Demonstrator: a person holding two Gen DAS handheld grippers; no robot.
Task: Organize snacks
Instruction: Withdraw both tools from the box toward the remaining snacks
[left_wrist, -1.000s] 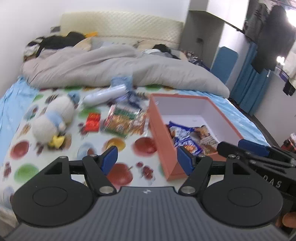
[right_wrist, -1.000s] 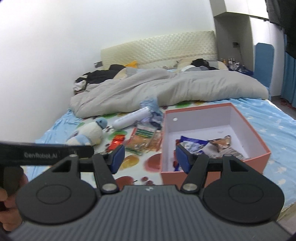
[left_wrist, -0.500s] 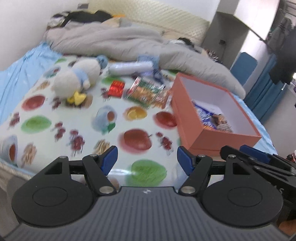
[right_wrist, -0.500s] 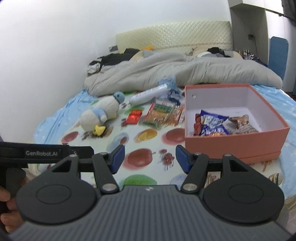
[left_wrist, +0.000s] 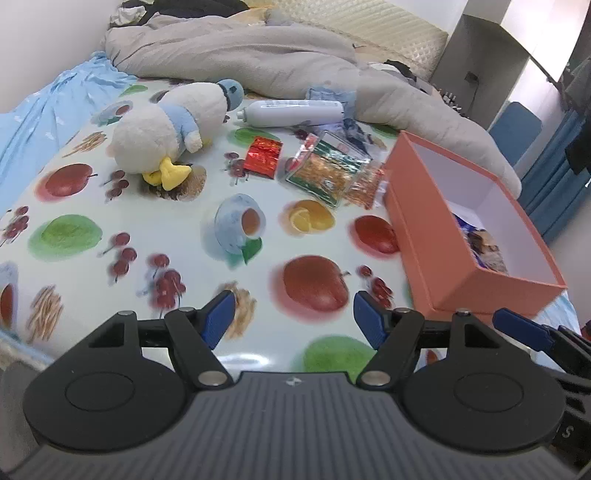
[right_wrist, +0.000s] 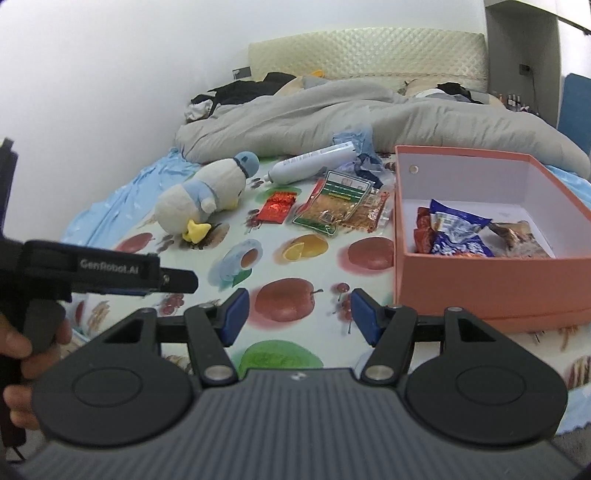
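Snacks still outside the orange box (right_wrist: 480, 284) lie on the fruit-printed sheet (left_wrist: 147, 229) of the bed: a red foil packet (left_wrist: 263, 157) and, just beside it, overlapping clear bags of orange crisps (left_wrist: 328, 172) whose edge sits close against the box wall. Several packets (right_wrist: 452, 236) already lie inside the box. Both tools hover low over the near part of the sheet, well short of the snacks; the left hand-held gripper (left_wrist: 293, 314) has its jaws apart with nothing between them, and so does the right hand-held gripper (right_wrist: 299, 314). The likeliest trouble, I judge, is the slick, crinkly bags: flat on a soft mattress, a pad may press the sheet down and slide off, or pinch fabric with the bag. Overlapping bags may come up together and one drop. A plush duck (left_wrist: 173, 125) and white bottle (left_wrist: 291, 113) nearby could be nudged, and a careless reach might shove the light box.
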